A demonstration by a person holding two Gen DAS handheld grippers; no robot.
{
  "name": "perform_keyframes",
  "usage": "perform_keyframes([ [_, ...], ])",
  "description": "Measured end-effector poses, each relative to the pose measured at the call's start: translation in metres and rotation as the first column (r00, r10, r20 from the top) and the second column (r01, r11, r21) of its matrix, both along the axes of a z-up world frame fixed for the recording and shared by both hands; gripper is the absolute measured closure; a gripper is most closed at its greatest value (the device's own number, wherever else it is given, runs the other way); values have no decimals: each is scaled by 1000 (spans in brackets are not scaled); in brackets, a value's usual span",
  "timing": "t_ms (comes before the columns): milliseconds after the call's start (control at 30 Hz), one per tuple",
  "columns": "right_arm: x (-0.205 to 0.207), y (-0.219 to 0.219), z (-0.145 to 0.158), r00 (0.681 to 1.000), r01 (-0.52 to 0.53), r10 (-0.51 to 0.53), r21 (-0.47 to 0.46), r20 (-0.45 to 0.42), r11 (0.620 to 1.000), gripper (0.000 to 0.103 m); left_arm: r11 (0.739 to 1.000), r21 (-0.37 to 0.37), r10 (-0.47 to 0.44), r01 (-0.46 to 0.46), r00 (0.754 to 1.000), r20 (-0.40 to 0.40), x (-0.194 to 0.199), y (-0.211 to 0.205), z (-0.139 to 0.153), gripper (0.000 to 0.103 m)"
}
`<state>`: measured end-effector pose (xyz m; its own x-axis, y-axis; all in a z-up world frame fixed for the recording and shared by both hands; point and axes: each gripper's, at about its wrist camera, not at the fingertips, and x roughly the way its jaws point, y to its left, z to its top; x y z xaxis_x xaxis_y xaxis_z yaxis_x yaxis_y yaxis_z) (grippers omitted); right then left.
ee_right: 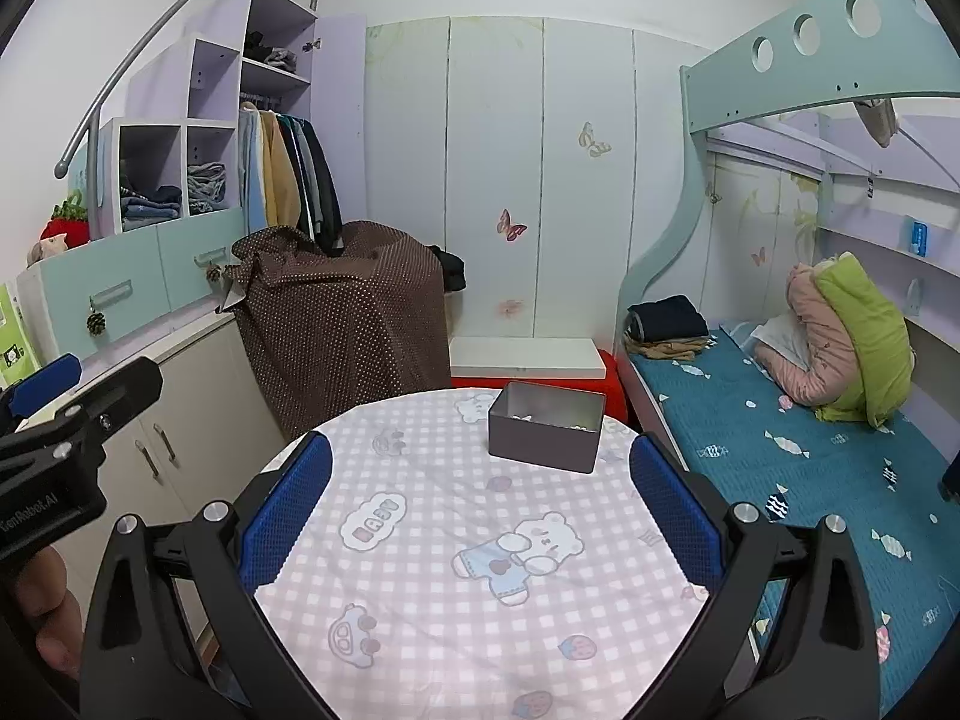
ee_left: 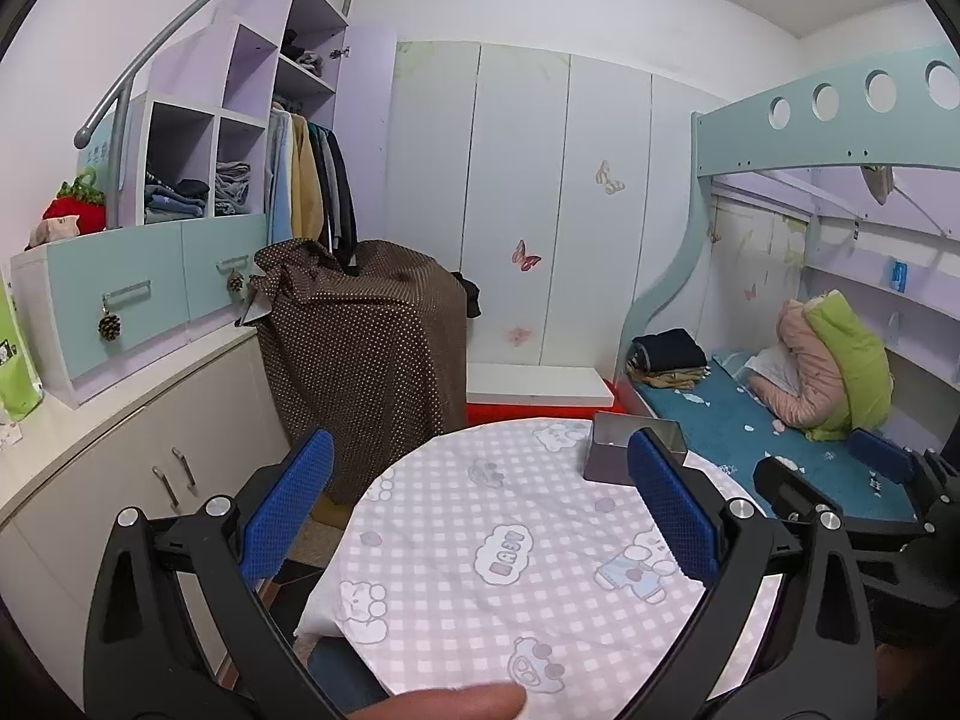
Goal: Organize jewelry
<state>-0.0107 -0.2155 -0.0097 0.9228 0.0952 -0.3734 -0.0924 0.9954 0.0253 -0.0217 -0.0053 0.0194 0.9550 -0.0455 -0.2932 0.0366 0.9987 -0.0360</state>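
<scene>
Blue mesh pads spread wide on the left gripper (ee_left: 480, 510), nothing between them, hovering over the left half of the round table under its pink-and-white checked cloth with cartoon bears (ee_left: 468, 576). Nothing lies loose on that cloth as far as either view shows, so my read is the jewelry is already gathered.

Moving across to the middle: the small grey rectangular metal tin (ee_right: 543, 441) sits lidless near the far edge of the table, toward the bed side. Inside, a few small pale pieces (ee_right: 521, 417) rest on its floor; too tiny to say whether they are rings, studs or beads. That is where the task's things are.

Now the right gripper (ee_right: 480, 510), also gaping with nothing held, is lined up closer to the tin than its partner, and looks to me the natural one to go in.

How to play it well: come down from above, fingers clear of the tin's thin walls, and narrow the opening before descending, since those pieces are small. The left could steady the tin's near wall, because light metal on cloth may well slide or tip when nudged. Pinch gently and lift straight up.

Farthest right, the blue bedspread with a candy print (ee_right: 810, 438) runs just beside the table; anything flicked off that edge would be hard to find.
</scene>
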Motion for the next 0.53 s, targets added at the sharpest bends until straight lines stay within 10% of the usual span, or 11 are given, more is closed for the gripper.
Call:
perform_keyframes([
  [533,2,-1,0,1000,8,-8,-2,2,1000,7,1000,1,-16,16,999,-30,7,1,-1,5],
])
